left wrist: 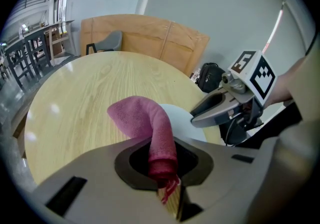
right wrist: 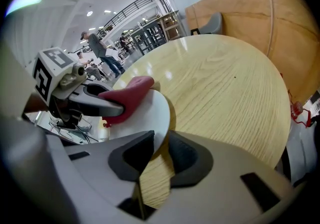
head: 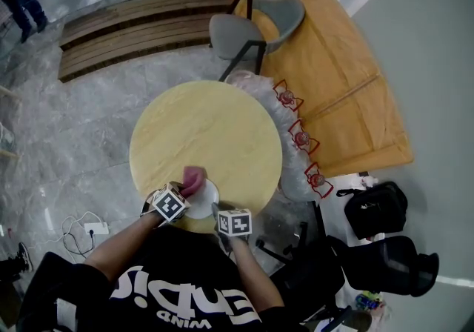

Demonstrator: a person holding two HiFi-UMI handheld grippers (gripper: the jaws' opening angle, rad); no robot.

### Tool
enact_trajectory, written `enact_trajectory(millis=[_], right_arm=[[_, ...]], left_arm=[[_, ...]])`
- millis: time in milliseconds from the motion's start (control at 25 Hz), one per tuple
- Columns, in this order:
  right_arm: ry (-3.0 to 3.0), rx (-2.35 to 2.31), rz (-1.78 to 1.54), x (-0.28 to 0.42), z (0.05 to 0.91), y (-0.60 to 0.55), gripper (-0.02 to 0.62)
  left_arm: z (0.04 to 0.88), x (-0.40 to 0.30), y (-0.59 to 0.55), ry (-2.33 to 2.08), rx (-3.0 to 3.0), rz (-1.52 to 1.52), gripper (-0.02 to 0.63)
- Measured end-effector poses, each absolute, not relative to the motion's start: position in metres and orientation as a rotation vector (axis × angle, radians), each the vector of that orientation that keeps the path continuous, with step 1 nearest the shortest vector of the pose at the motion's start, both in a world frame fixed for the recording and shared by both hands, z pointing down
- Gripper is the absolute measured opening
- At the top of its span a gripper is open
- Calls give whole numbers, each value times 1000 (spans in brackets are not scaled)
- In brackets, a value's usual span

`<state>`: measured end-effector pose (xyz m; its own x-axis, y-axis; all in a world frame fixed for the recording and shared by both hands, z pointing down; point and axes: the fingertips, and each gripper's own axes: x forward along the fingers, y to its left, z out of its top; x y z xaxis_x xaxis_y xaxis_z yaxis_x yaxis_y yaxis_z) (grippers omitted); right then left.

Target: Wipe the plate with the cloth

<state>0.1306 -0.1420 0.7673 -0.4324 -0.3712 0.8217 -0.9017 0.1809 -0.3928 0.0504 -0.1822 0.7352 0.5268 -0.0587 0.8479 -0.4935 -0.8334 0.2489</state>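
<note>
A white plate (head: 204, 203) lies at the near edge of the round wooden table (head: 215, 130). My left gripper (head: 180, 194) is shut on a pink cloth (head: 192, 178). The cloth (left wrist: 150, 123) rises out of the jaws and droops over the plate's (left wrist: 181, 118) left part. My right gripper (head: 221, 213) sits at the plate's near right rim. In the right gripper view the plate (right wrist: 142, 118) runs edge-on between the jaws of the right gripper (right wrist: 159, 150), and both pads press on the rim. The cloth (right wrist: 129, 94) and the left gripper (right wrist: 92, 102) show over the plate's far side.
A grey chair (head: 255, 27) stands beyond the table. Wrapped bundles with red handles (head: 300, 138) lie against the table's right side, beside a large wooden board (head: 333, 71). Black bags (head: 374, 208) sit at the near right, and a power strip (head: 95, 229) lies on the floor at left.
</note>
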Motion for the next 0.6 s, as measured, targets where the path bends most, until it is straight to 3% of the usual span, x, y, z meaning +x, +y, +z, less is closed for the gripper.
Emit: enact_trajectory(millis=[600], right_arm=[[-1894, 1237, 1239, 131, 766, -143, 106]], left_arm=[[732, 82, -173, -365, 2329, 1226, 52]])
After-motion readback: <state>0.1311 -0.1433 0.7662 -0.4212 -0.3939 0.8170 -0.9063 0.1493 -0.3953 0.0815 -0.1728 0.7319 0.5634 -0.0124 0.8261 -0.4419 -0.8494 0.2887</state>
